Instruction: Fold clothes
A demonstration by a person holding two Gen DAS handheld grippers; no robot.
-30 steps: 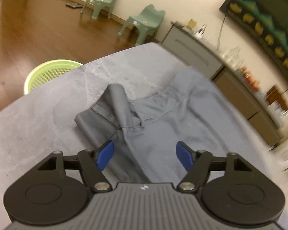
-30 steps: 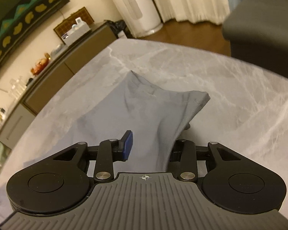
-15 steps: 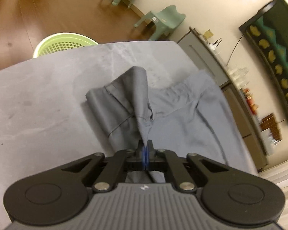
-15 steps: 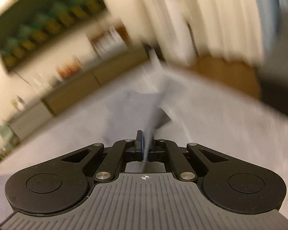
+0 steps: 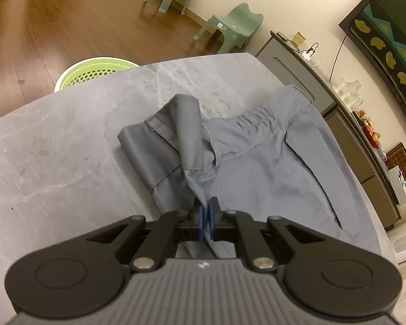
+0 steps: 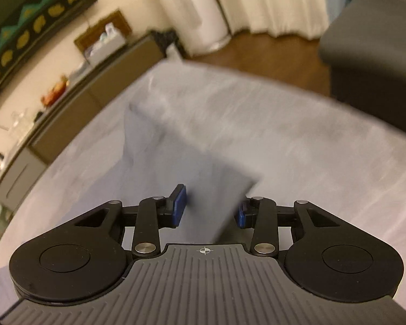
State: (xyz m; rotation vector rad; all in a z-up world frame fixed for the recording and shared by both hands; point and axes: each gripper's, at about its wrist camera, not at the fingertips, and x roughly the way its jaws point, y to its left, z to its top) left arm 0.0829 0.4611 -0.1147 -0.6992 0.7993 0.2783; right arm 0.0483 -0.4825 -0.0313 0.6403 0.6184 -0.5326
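Grey shorts lie on the grey marble table, with the elastic waistband at the far side and one leg folded over at the left. My left gripper is shut on a pinched ridge of the shorts near the middle seam. In the right wrist view the picture is blurred. The shorts' leg end lies between the blue pads of my right gripper, which stands open around it.
A green laundry basket stands on the floor past the table's far left edge. Two green chairs stand by the wall. A low cabinet runs along the right. A dark sofa is at the right.
My left gripper closed on the shorts and stays shut on the fabric. My right gripper closed on the leg end half a second ago and has now opened.
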